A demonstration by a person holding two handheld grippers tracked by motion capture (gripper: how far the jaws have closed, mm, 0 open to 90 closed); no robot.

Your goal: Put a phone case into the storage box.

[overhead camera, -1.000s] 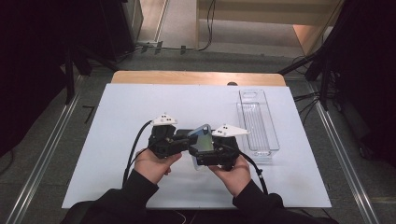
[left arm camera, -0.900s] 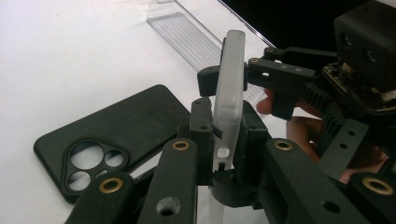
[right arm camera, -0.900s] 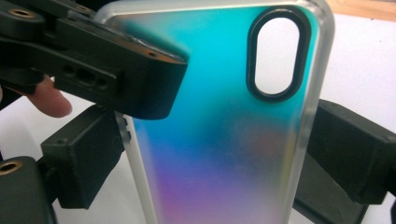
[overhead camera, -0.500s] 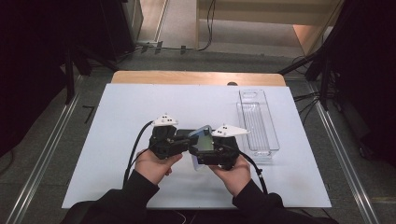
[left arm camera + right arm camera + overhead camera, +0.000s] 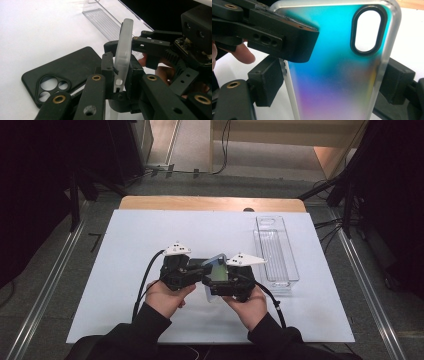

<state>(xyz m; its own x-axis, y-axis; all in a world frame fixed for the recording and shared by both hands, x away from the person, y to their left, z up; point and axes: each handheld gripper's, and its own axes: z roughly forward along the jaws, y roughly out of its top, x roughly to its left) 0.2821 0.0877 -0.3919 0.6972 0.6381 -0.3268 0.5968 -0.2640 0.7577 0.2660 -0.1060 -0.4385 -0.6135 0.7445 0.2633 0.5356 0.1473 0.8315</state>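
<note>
An iridescent phone case [image 5: 216, 265] with a clear rim and an oval camera hole [image 5: 365, 31] is held above the white table between both grippers. In the left gripper view the case [image 5: 123, 50] stands on edge, and my left gripper [image 5: 122, 72] is shut on its lower end. My right gripper [image 5: 332, 85] is shut across the case's width, with one pad [image 5: 265, 82] on each long side. In the high view the left gripper [image 5: 197, 270] and the right gripper [image 5: 217, 282] meet at the table's middle. A black phone case [image 5: 62, 72] lies flat on the table below.
A clear plastic tray [image 5: 276, 251] stands lengthwise on the white table [image 5: 125, 235], right of the grippers. The tray [image 5: 107, 20] lies beyond the held case in the left gripper view. A person's hands and dark sleeves come in from the front edge.
</note>
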